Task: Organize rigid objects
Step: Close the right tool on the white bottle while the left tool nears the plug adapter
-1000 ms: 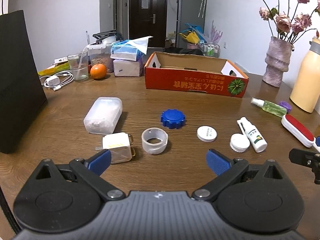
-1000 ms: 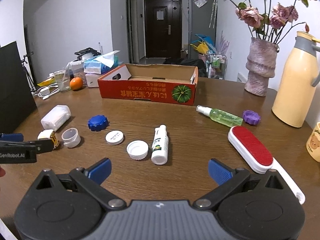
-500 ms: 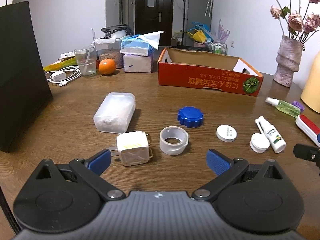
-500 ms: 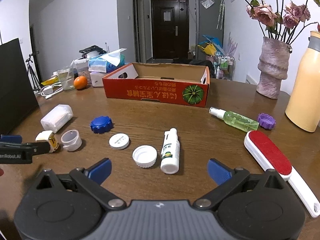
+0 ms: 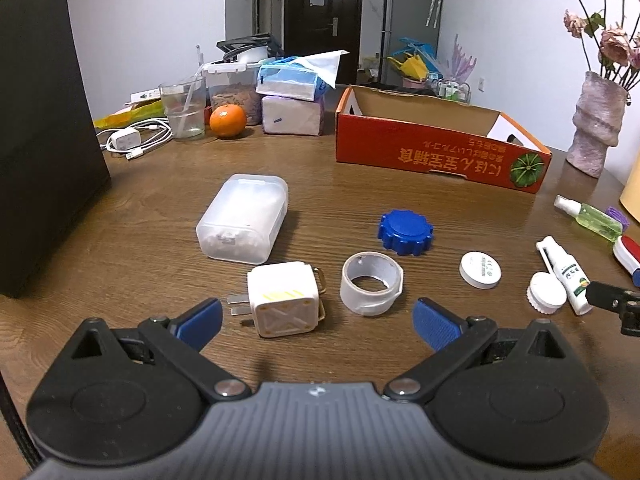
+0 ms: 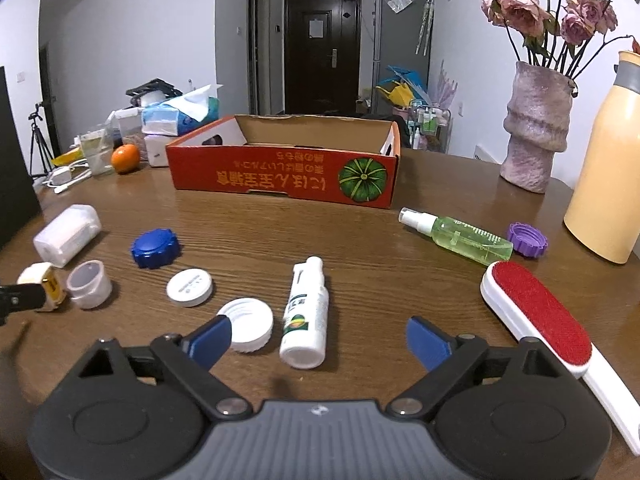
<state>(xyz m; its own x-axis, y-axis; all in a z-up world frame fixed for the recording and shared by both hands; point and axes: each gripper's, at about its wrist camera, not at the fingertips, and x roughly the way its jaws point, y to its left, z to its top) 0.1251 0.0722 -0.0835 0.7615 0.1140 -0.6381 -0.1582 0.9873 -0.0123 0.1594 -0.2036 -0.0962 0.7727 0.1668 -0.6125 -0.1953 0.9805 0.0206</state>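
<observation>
Right gripper (image 6: 316,338) closing, jaws apart, around small white plastic spray bottle (image 6: 306,312); round bottle risks rolling aside. Left gripper (image 5: 316,318) gaping, empty.

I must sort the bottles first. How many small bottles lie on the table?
2. The white spray bottle lies between the right gripper's fingers; the green spray bottle lies before the red box's right end. The box may hide others.
</observation>
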